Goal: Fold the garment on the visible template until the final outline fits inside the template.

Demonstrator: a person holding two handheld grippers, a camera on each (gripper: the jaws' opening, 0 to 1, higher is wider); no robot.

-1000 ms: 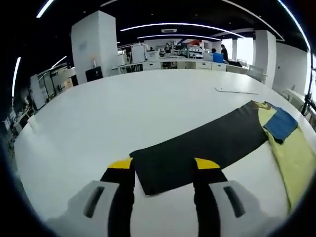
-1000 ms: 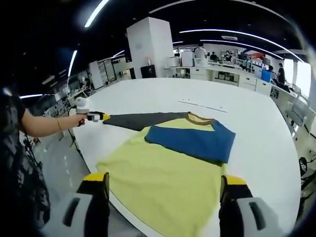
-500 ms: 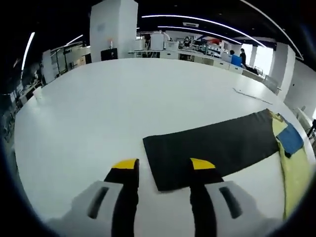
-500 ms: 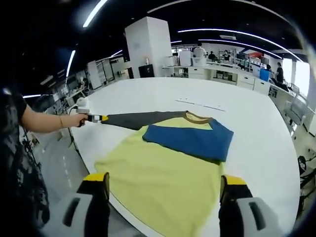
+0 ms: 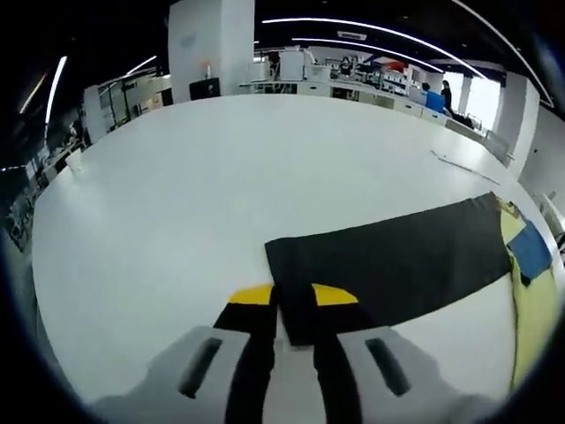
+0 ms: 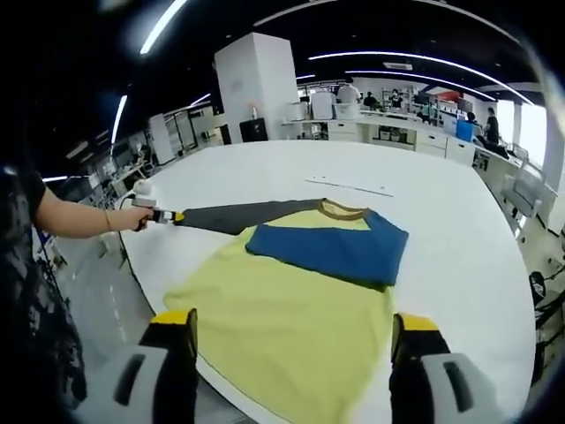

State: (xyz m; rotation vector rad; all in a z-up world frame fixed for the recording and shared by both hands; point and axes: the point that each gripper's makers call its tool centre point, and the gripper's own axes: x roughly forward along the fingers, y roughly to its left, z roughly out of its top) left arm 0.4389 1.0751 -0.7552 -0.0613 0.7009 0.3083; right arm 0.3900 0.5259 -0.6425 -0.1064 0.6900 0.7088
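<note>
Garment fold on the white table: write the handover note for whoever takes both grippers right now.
Left gripper: jaws shut on the cuff end of the dark sleeve, which lies stretched out flat.
Right gripper: open, holding nothing, hovering over the near edge of the yellow shirt body.
Done: the blue sleeve is folded across the chest.
Left: fold the dark sleeve in, then fold the body. I cannot make out a template outline on the table.

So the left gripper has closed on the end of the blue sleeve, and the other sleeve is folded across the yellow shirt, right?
Not quite: the sleeve in the left gripper is the dark grey sleeve, not the blue one. The left gripper view shows its jaws closed on that sleeve's end. The rest holds: in the right gripper view the blue sleeve lies folded across the yellow shirt.
</note>
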